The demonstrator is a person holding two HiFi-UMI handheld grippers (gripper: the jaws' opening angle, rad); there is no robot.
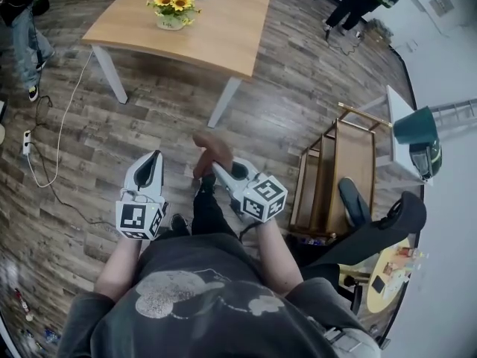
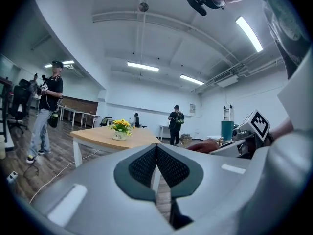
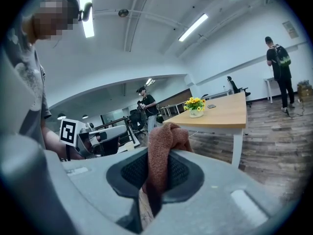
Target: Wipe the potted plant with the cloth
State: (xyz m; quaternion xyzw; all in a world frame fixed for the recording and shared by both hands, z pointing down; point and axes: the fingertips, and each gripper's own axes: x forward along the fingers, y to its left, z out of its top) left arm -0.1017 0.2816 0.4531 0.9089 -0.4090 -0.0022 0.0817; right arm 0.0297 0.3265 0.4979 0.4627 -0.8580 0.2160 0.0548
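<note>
Fingers of the right gripper (image 1: 218,171) are clamped on the soft, limp cloth (image 3: 164,146) at a bunched fold, the left gripper (image 2: 156,165) is closed on nothing, and the potted plant (image 1: 174,10), judged light and easily tipped, is set well apart on the worktop (image 1: 227,32), best steadied by its pot

Three cameras
Head camera looks down from above; both gripper cameras look ahead; all see the far white pot of yellow flowers (image 1: 174,11).
</note>
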